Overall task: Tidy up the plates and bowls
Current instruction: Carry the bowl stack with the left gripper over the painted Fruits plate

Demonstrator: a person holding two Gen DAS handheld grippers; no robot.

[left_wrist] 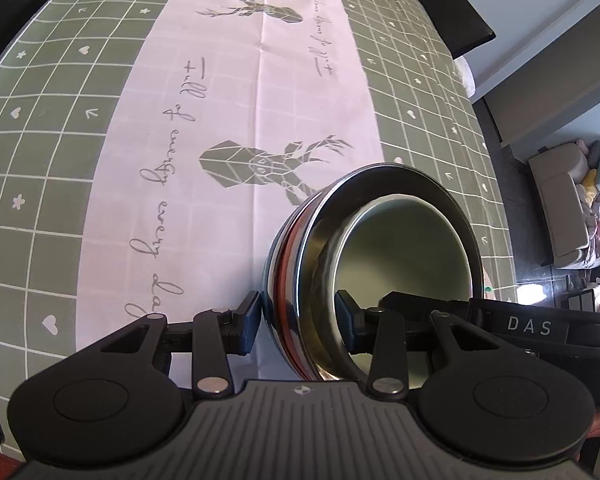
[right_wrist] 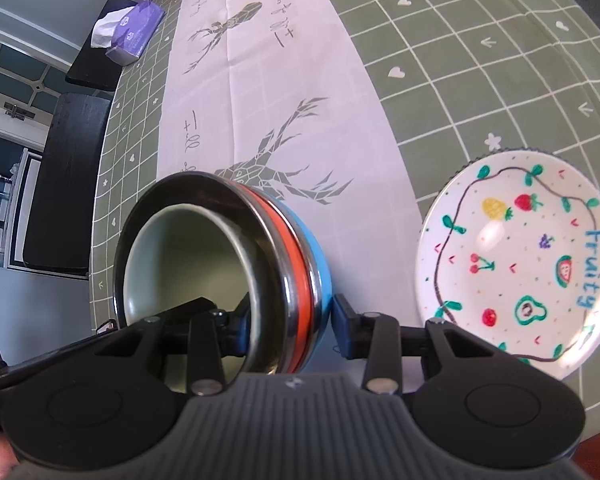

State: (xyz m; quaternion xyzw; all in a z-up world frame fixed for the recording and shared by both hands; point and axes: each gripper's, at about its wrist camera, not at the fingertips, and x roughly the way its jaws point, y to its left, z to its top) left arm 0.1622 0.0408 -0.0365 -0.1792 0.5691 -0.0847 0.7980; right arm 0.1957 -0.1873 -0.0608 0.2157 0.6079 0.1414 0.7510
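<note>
1. We see a wide table under a sage-green tablecloth (left_wrist: 52, 184) gridded in white, dotted with little hearts and flowers. A pale pink runner (left_wrist: 236, 128) printed with grey geometric stags and script runs down its middle, from 6 towards 12 o'clock in both views.
2. Around it, the left wrist view shows a beige sofa (left_wrist: 560, 208) at 3 o'clock. In the right wrist view a black bench (right_wrist: 60, 184) sits at 9 o'clock, and a purple tissue pack (right_wrist: 130, 32) at 11 o'clock.
3. A nested stack of steel bowls (left_wrist: 296, 280) with red and blue outer bands, a pale green bowl inside, sits over the runner. It is tipped on its side. In the left wrist view its mouth faces 3 o'clock; in the right, 9 o'clock. We cannot tell whether it touches the cloth.
4. A white round plate (right_wrist: 520, 264), painted with fruit and the word "Fruity", lies flat on the green cloth at 3 o'clock of the stack.
5. The left gripper (left_wrist: 300, 322) is partly closed, clamping the stack's rim: one pad outside, one inside.
6. The right gripper (right_wrist: 296, 322) grips the opposite rim the same way, partly closed.
</note>
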